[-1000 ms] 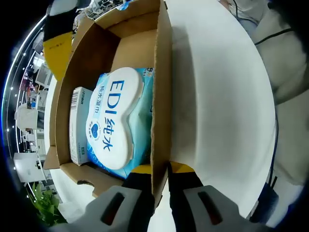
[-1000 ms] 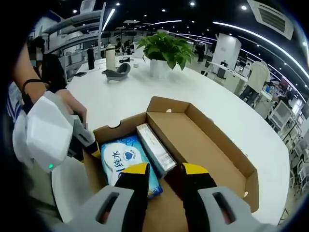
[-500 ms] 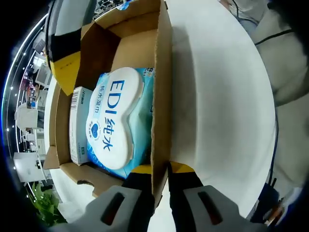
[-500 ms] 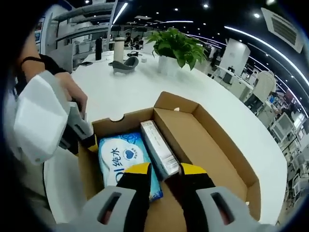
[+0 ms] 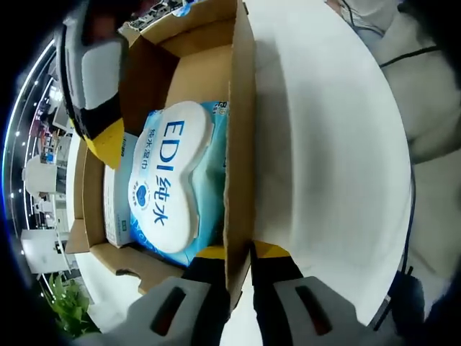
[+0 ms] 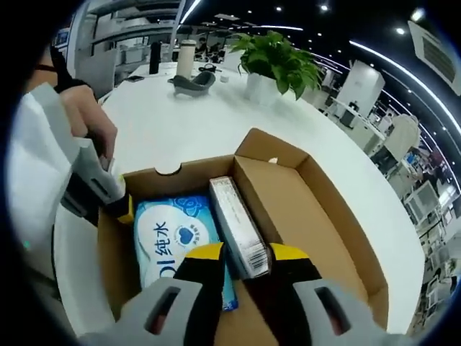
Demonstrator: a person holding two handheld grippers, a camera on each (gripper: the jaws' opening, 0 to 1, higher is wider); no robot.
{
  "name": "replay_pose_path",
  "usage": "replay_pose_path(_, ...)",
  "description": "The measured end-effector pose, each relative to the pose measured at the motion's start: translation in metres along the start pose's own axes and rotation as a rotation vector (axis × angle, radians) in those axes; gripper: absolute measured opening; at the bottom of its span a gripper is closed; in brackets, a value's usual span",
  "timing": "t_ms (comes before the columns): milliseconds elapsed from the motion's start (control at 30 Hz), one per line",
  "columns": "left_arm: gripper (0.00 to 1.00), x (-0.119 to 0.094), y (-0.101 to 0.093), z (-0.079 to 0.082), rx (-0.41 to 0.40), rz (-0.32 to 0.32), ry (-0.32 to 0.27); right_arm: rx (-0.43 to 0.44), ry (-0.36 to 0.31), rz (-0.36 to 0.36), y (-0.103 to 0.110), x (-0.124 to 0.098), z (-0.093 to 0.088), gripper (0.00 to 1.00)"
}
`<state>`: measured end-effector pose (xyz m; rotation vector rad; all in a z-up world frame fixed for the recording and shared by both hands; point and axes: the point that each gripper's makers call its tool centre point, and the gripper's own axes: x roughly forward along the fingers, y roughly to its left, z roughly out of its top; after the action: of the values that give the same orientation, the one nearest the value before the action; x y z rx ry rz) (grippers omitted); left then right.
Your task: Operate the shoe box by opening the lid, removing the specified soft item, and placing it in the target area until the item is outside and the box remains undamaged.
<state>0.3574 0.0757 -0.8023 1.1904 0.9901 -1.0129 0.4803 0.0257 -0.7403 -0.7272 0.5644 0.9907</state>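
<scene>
The open cardboard shoe box point(image 5: 241, 130) lies on a white table. My left gripper point(image 5: 239, 261) is shut on the box's side wall, one finger inside and one outside. In the box lies a soft blue and white wet wipes pack point(image 5: 169, 180), with a slim white carton point(image 5: 115, 198) beside it. My right gripper point(image 5: 106, 137) reaches in from the upper left, its yellow tip over the carton. In the right gripper view, my right gripper point(image 6: 245, 258) stands open just above the carton point(image 6: 238, 227) and the edge of the wipes pack point(image 6: 169, 241). The left gripper point(image 6: 101, 194) clamps the box wall point(image 6: 108, 245).
The round white table point(image 6: 180, 122) carries a potted plant point(image 6: 277, 68), a grey holder point(image 6: 191, 81) and a cup at the far side. A person's hand point(image 6: 86, 126) holds the left gripper. The right half of the box floor point(image 6: 288, 216) is bare cardboard.
My right gripper has moved down and forward into the box, closer to the carton and wipes pack. The left gripper has kept its hold on the box wall.
</scene>
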Motion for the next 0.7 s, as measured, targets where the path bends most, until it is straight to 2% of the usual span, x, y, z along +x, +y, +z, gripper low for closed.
replay_pose_path(233, 0.07, 0.001, 0.000, 0.000, 0.001, -0.001, 0.000, -0.049, 0.017, 0.025, 0.002, 0.008, 0.001, 0.23)
replay_pose_path(367, 0.08, 0.000, 0.000, 0.000, 0.003, 0.000, 0.000, -0.096, 0.081, 0.037, 0.005, 0.014, -0.014, 0.22)
replay_pose_path(400, 0.08, 0.000, 0.000, 0.000, 0.006, 0.001, -0.003, -0.116, 0.058, 0.026, 0.003, 0.014, -0.013, 0.21)
replay_pose_path(500, 0.08, 0.000, 0.000, 0.000, 0.004, -0.002, -0.004, -0.142, 0.058, 0.024, 0.002, 0.014, -0.013, 0.20)
replay_pose_path(600, 0.08, 0.001, 0.000, 0.000, 0.005, -0.001, -0.002, -0.100, 0.048, 0.020, 0.000, 0.014, -0.012, 0.18)
replay_pose_path(700, 0.08, 0.000, 0.000, 0.000, 0.007, 0.001, -0.004, -0.122, 0.051, 0.010, -0.001, 0.013, -0.013, 0.16)
